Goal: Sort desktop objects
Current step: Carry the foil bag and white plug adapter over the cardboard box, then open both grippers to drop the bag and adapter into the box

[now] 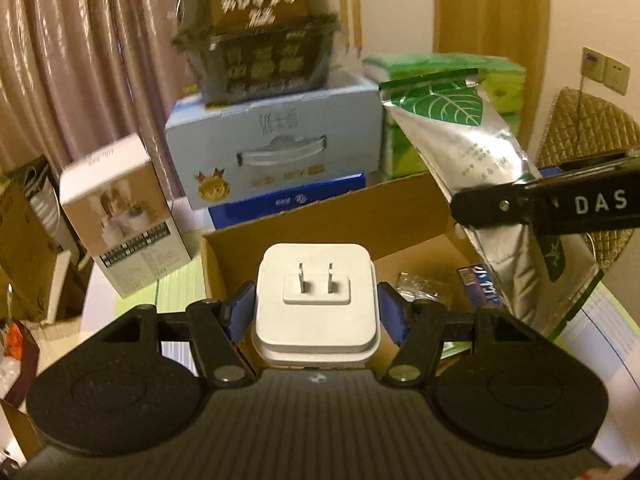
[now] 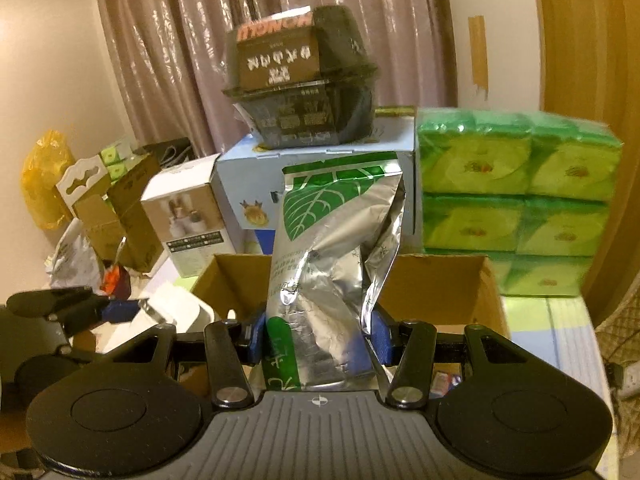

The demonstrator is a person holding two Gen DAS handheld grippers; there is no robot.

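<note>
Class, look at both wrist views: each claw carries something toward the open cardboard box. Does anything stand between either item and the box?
Nothing visible does. The left claw grips the white plug adapter, the right claw the silver foil pouch, and the cardboard box lies open-topped just beyond both. A few small items already lie inside.

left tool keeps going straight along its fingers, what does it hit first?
Probably the open cardboard box: the left tool, shut on the white plug adapter, points down into it. The adapter would likely meet the box's floor or far wall first; depth is unclear.
</note>
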